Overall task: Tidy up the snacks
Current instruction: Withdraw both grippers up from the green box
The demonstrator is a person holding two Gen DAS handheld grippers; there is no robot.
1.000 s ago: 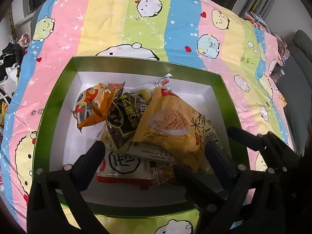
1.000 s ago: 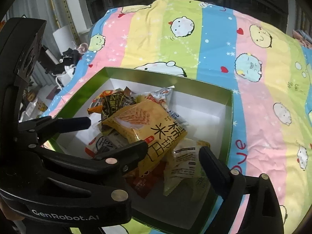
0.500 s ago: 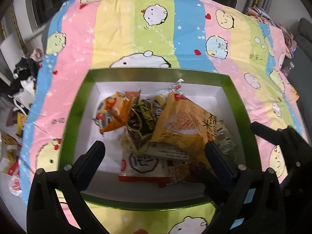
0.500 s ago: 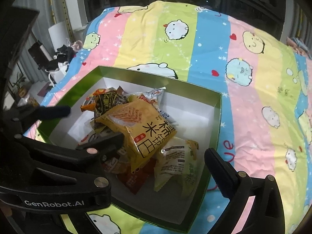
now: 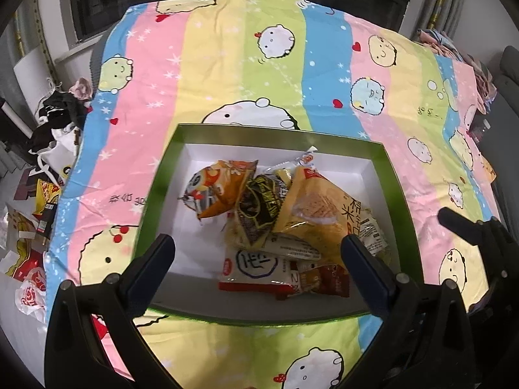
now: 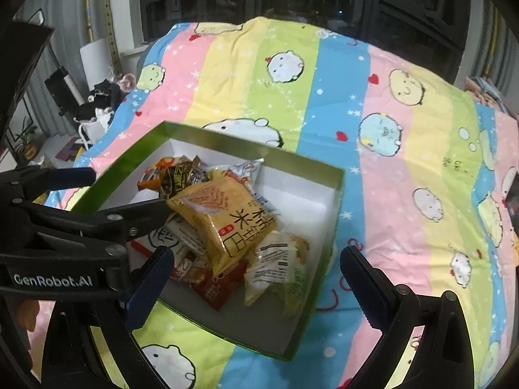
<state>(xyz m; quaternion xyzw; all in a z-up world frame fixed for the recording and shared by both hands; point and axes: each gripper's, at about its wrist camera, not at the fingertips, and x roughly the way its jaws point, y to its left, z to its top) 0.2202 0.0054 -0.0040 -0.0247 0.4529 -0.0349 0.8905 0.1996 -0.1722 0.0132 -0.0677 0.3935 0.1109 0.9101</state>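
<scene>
1. Left gripper (image 5: 258, 253): jaws wide apart, holding nothing, above the near edge of the box (image 5: 397, 181).
2. Right gripper (image 6: 254, 267): jaws also spread wide, empty, over the box's near right corner. In the left wrist view its fingertips (image 5: 454, 222) show at the right edge, outside the box.
3. Box: green walls, white floor, sits on a striped cartoon bedsheet (image 5: 227, 74).
4. Snacks are all in the box, heaped toward its centre and right side; the left part of the floor is bare.
5. On top of the heap: big yellow bag (image 6: 227, 217) with black characters, lying tilted.
6. Left of it: dark packet (image 5: 259, 207), then an orange bag (image 5: 220, 191), overlapping each other.
7. Near side of heap: white packet with red edge (image 5: 256, 269), a red packet (image 6: 220, 287), and a pale crinkled bag (image 6: 279, 262) by the right wall.
8. Clutter on the floor (image 5: 29, 227) left of the bed, details unclear.
</scene>
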